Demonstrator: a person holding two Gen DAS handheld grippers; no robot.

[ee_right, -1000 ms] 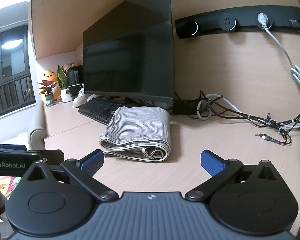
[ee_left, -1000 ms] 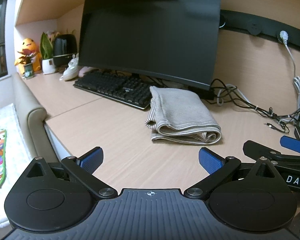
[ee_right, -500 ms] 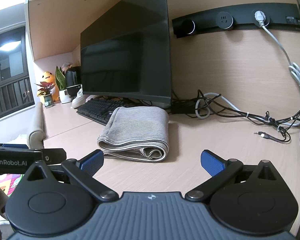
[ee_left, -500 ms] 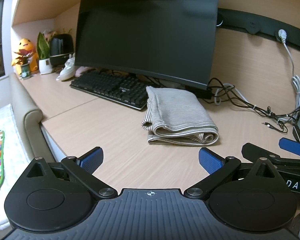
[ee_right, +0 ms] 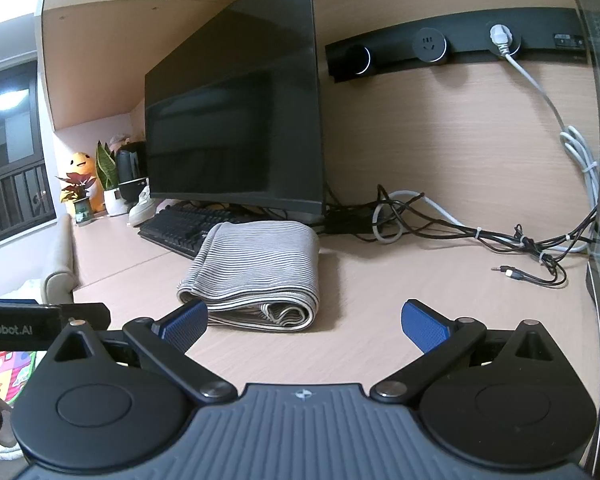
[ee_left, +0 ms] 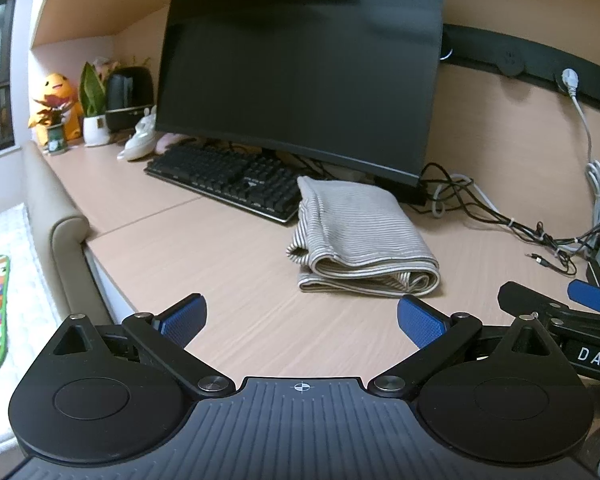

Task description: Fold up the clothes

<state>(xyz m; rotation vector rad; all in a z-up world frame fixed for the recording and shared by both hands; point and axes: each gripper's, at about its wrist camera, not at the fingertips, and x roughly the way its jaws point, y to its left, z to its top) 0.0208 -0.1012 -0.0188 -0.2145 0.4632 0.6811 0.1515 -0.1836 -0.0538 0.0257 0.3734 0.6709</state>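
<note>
left gripper (ee_left: 300, 316): jaws spread wide, nothing between the blue pads, hanging over the front of the desk (ee_left: 228, 264) just short of the cloth.
right gripper (ee_right: 304, 320): same deal, wide open and empty, its left pad nearly at the bundle's near edge.
striped garment (ee_left: 360, 232): already lying folded in a compact stack, layered edges facing the grippers, flat on the desk.
step: honestly looks folded as is. If it needs tidying, I'd pinch the loose near layers, not the whole stack.
keyboard (ee_left: 228, 178): touching or just beside the garment's far-left corner, so don't shove it back.
monitor (ee_left: 300, 64): right behind.
cables (ee_right: 480, 236): tangled off to the right, well apart.
</note>
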